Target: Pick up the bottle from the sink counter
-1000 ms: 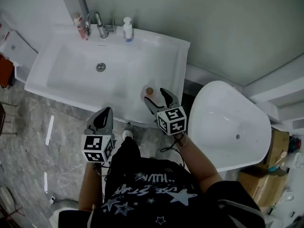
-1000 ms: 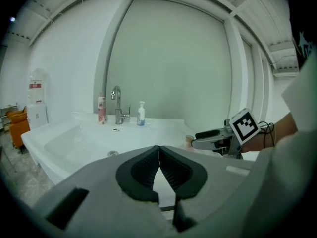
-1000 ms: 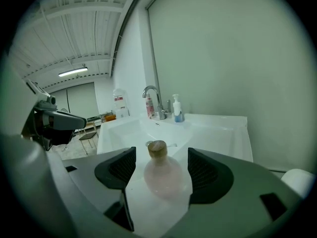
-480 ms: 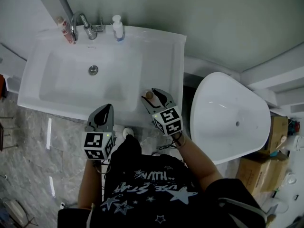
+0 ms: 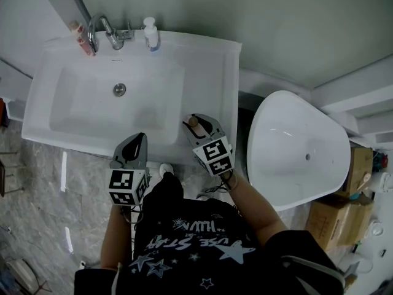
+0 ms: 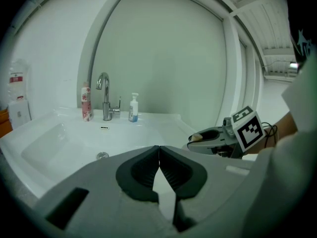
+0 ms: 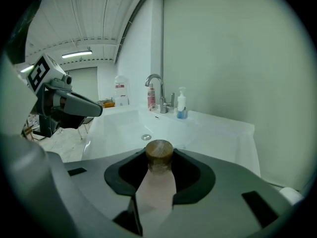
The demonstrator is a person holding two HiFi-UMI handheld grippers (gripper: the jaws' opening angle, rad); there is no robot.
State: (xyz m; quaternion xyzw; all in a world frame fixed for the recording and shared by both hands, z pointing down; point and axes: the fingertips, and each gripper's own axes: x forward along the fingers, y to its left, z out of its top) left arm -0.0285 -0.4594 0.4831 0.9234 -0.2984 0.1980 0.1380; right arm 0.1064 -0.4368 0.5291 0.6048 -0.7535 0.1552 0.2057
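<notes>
A small pale pink bottle (image 7: 156, 190) with a round wooden cap (image 5: 193, 121) stands on the white counter (image 5: 222, 103) at the sink's right front corner. My right gripper (image 5: 198, 123) has it between the jaws, which are closing; in the right gripper view the pads (image 7: 190, 175) meet the bottle's sides below the cap. My left gripper (image 5: 137, 141) hangs off the front edge of the sink with its jaws shut and nothing in them (image 6: 159, 150). From the left gripper view, the right gripper (image 6: 210, 138) shows at the counter's edge.
The white sink basin (image 5: 80, 112) has a chrome tap (image 5: 101, 29) at the back, a pink tube (image 5: 76, 29) on its left and a pump bottle (image 5: 149, 34) on its right. A white oval tub (image 5: 295, 158) stands to the right, with cardboard boxes (image 5: 344, 232) beyond it.
The right gripper's jaws, wide apart a second ago, have narrowed round the bottle. The head view has drifted slightly. The left gripper has stayed in place.
</notes>
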